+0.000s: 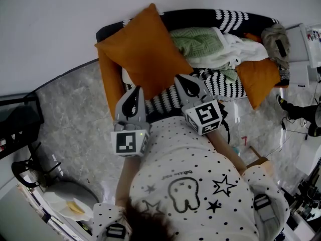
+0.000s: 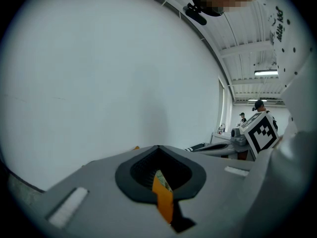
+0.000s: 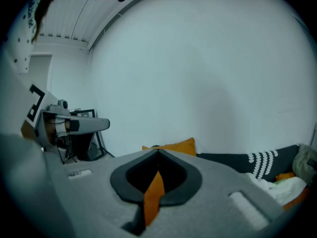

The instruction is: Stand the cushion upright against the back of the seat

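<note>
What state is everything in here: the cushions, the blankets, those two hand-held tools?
Large orange cushion: held at its near edge by both grippers.
Left gripper: shut on the cushion's fabric.
Right gripper: shut on the cushion's fabric.
Smaller orange cushion: lying loose at the seat's end.
Green knitted blanket: crumpled.
White blanket: crumpled.

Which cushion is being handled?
On the dark sofa by the white wall, it is the orange cushion at the left end, beside the green blanket. Unlike the other orange cushion at the right, the left gripper and right gripper pinch it.
</note>
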A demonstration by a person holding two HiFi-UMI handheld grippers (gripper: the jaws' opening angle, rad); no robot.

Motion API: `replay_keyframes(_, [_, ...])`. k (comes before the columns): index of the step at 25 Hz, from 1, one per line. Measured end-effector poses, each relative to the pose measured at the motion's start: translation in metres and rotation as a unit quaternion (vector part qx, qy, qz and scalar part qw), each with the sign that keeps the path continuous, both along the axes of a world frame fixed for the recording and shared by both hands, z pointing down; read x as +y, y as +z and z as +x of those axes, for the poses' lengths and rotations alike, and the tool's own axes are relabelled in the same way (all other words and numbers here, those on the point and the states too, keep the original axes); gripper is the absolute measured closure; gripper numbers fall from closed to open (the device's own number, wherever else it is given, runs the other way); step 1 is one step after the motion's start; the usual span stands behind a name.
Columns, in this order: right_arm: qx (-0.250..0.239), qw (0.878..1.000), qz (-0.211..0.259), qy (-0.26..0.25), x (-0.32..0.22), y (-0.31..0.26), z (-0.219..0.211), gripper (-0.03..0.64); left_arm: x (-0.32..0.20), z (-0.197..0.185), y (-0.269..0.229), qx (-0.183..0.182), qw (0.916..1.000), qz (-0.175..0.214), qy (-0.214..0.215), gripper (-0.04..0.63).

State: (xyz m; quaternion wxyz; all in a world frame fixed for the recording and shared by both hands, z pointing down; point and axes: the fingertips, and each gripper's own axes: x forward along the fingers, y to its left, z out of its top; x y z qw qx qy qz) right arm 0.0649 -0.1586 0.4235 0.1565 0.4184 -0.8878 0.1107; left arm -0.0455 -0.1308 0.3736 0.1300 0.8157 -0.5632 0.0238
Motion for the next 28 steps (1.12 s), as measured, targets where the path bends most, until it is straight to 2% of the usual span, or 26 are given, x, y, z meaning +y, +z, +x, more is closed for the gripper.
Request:
replay_keyframes(6, [0.01,1.0,0.004,-0.006,0.0002,-0.0001,-0.0021,0.617,-0.0021,-0.0006,-0.0013,0.008,1.0,0.0,-0.001,0.592])
replay_keyframes(18, [0.009,1.0,0.003,-0.013,0.0008,0.001,-0.0051,0.617,0.0008,0.0004,-0.0007,-0.009,0.9999,0.005,0.006,0.592])
replay_keyframes(28, [0.008,1.0,0.003,-0.023,0.0014,0.001,-0.0099,0.617,0.0011,-0.0013,-0.0029,-0.004,1.0,0.005,0.0,0.592])
